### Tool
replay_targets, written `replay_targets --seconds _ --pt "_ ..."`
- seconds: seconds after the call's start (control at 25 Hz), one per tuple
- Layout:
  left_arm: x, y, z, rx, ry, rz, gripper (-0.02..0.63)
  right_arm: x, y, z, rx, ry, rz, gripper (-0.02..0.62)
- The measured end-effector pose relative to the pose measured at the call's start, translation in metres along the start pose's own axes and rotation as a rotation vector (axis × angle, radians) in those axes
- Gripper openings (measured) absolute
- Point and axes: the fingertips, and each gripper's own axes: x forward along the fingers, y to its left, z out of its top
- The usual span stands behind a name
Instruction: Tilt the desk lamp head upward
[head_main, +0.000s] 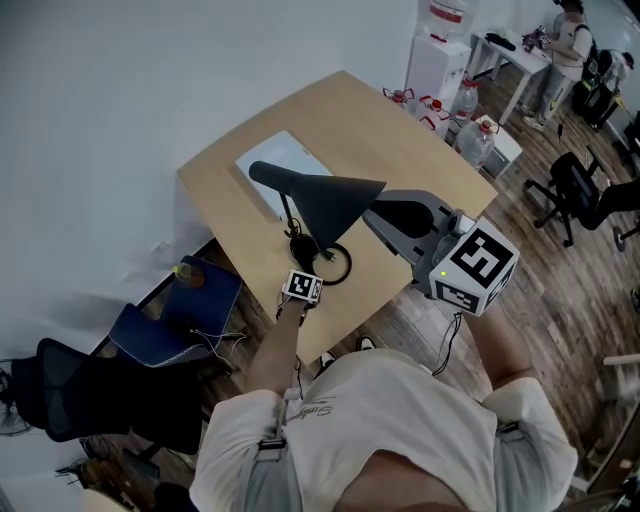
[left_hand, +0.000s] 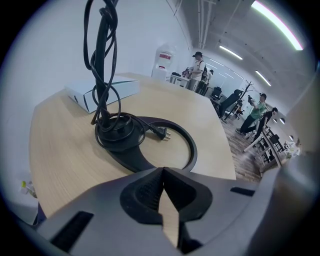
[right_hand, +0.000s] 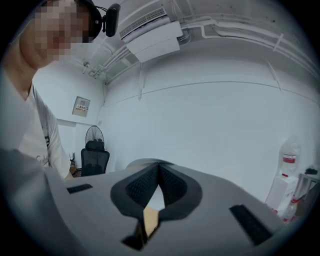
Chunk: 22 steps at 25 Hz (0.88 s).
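Left gripper (left_hand: 162, 171): jaws pressed together, nothing between them, low over the table and aimed at the lamp base (left_hand: 150, 150). Right gripper (right_hand: 158, 166): jaws also together and empty, aimed at bare white wall. In the head view it sits just beside the wide end of the lamp head (head_main: 335, 205); can't tell if it touches. The desk lamp stands near the front edge of the table (head_main: 420, 160). The head is a matte black cone whose long axis runs from the narrow end at the table's far-left side to the wide mouth at the near-right, toward the right gripper. Tilt up or down isn't readable from above. The base is a flat black open ring with a round hub. A black cord (left_hand: 102, 60) is wound up the thin stem and coiled on the hub, with its plug (left_hand: 161, 132) loose inside the ring. The tabletop is light wood grain. Behind the lamp lies a flat white box (left_hand: 100, 92), closed. Further off, clear water bottles (head_main: 472, 115) with red caps stand on the floor by a white water dispenser (head_main: 437, 60) with a bottle on top.
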Motion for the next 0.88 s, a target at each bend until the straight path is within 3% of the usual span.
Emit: replay_targets --seconds 0.36,0.68,0.88 --pt "0.001 -0.004 0.003 -0.009 -0.016 -0.01 0.015 0.003 -0.007 0.009 -0.041 0.021 -0.012 -0.005" --pt "0.0 0.001 0.003 -0.061 -0.037 -0.019 0.015 0.0 -0.015 0.005 0.032 -0.016 -0.027 -0.005" --pt "0.0 0.001 0.003 -0.036 -0.055 0.018 0.015 -0.007 -0.021 -0.005 0.066 -0.036 -0.033 -0.005"
